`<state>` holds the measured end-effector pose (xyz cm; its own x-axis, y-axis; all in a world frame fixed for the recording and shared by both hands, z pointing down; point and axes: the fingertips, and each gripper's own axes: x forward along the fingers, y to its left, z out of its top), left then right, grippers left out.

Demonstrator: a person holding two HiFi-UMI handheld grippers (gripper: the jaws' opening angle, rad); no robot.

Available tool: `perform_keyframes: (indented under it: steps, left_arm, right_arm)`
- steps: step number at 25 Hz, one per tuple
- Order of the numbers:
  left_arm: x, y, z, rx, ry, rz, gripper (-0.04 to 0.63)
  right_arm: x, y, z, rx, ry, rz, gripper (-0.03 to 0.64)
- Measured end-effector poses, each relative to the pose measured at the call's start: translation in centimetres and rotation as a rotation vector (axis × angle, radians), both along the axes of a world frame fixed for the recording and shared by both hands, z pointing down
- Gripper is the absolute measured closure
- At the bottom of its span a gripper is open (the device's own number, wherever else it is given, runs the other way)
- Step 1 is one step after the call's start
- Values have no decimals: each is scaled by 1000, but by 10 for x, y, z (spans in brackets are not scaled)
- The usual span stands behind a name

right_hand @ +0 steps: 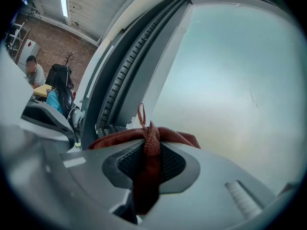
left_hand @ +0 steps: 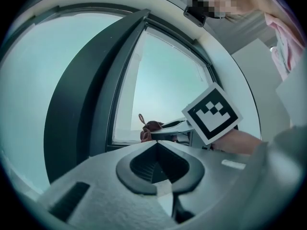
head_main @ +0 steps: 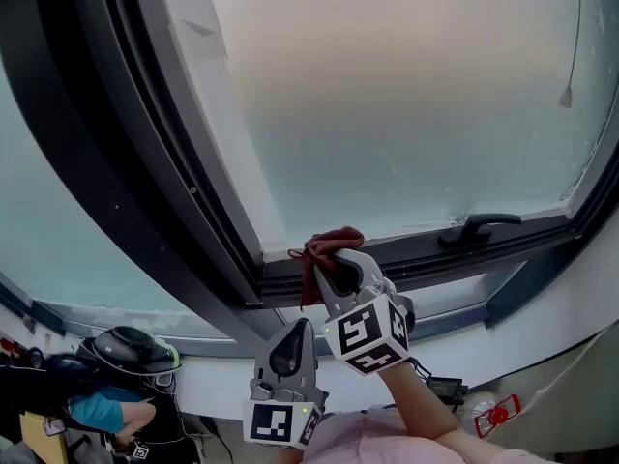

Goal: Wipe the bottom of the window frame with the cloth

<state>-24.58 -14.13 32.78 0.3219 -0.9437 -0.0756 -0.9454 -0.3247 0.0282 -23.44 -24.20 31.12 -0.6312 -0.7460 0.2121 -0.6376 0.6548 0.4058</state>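
The right hand-held gripper is pinching the cloth. In the right gripper view its jaws are clamped on a bunched fold of the red-brown fabric, and the rest spills over the top of the jaws toward the glass. In the head view the cloth sits at the left end of the bottom rail of the frame, just beside the corner where that rail meets the left upright. It looks to be against the rail's upper edge, though I cannot tell how firmly it bears on it.

The left hand-held gripper hangs lower and nearer the person, apart from the frame. In its own view the jaws are pressed together with nothing between them, and the cloth shows beyond them.

The wiping stroke appears to be at its start, or at one end of a pass, at the left corner. Most of the rail to the right looks not yet covered from this position. The next move probably calls for pushing the cloth down onto the rail and drawing it rightward along it with steady pressure. The handle stands out over the rail further right, so the right hand-held gripper will likely need to ease round or under it without loosening its pinch.
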Motion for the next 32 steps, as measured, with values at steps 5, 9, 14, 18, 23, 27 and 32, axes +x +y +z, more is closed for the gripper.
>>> perform_keyframes:
  steps: [5,9,14,18,23,27,32]
  left_arm:
    - [-4,-4,2,-9,10,13,601]
    - [-4,-3,6,-18,19,24,601]
    - [-4,2,9,-22,23,27,601]
    - [-7,6,9,-19,25,23,601]
    - [-5,7,9,-16,25,32,601]
    - [0,8,8,-12,23,50,601]
    - [3,9,5,-7,23,58,601]
  right_arm:
    - [11,-2,-1,0,-8,35,540]
    - [15,-2,-1,14,-6,52,540]
    - [22,-4,0,3,-12,71,540]
    - [38,-9,1,-17,3,121,540]
    - [63,-15,1,-41,-5,176,538]
    - [79,-17,1,-43,-26,208,538]
    - [95,-19,1,-47,-34,243,538]
